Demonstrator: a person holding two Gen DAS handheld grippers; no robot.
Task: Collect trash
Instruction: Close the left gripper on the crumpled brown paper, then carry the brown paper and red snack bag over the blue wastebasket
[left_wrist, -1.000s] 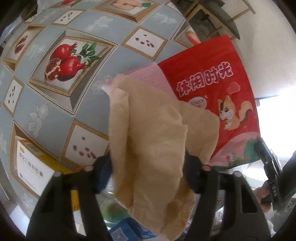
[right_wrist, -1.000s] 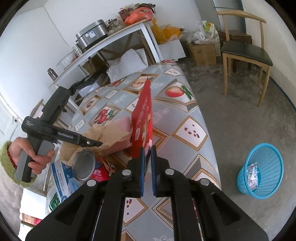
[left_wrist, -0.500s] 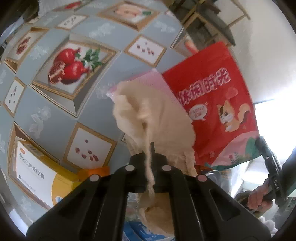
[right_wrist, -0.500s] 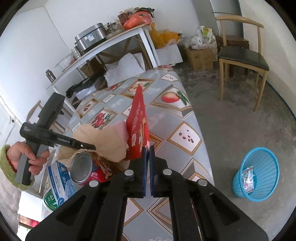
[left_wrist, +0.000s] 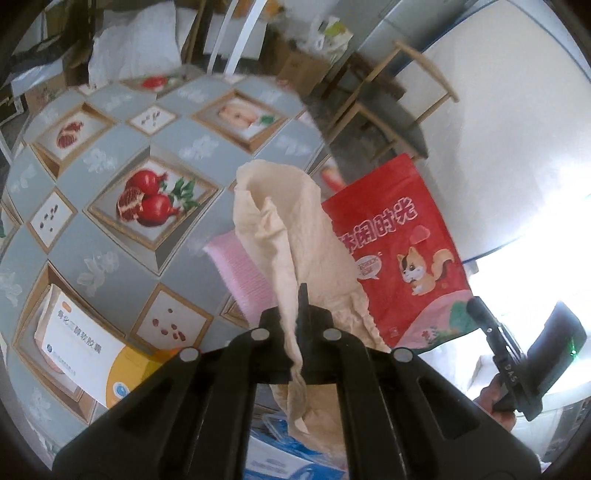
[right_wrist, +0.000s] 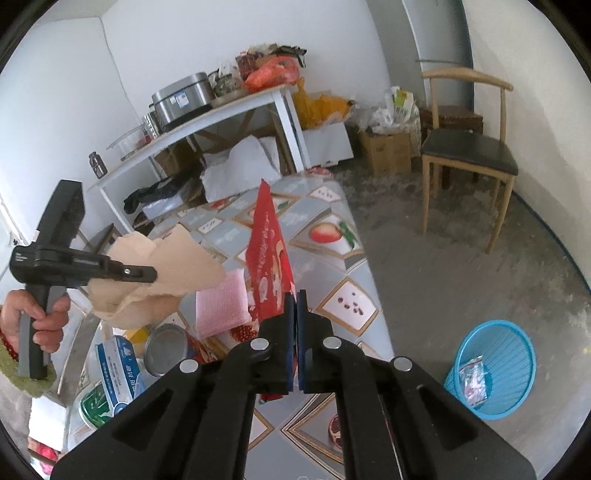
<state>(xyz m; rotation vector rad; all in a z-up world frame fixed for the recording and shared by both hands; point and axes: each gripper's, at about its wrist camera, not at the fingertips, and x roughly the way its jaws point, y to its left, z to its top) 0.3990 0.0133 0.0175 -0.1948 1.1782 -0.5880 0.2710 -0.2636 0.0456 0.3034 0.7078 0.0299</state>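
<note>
Over the table (right_wrist: 354, 258), with its grey cloth printed in fruit pictures, both tools hang in the air with trash in them. Off to the right, a wooden chair (right_wrist: 469, 155) stands on the concrete floor, and nearer stands a blue basket (right_wrist: 513, 354) with a small wrapper lying inside. The left gripper (left_wrist: 300, 295) is clenched on a crumpled tan paper (left_wrist: 291, 229), which stands up above the pinch and droops below it, clear of the tabletop. The right gripper (right_wrist: 295, 299) is clamped on the bottom edge of a red snack bag (right_wrist: 267, 254), held upright and edge-on just beside the paper. Under them a pink sponge (right_wrist: 221, 302) lies flat on the cloth. At the table's near left end sit a blue and white box (right_wrist: 114, 365), an open tin can (right_wrist: 166, 349) and a yellow and white medicine box (left_wrist: 85, 350).
</note>
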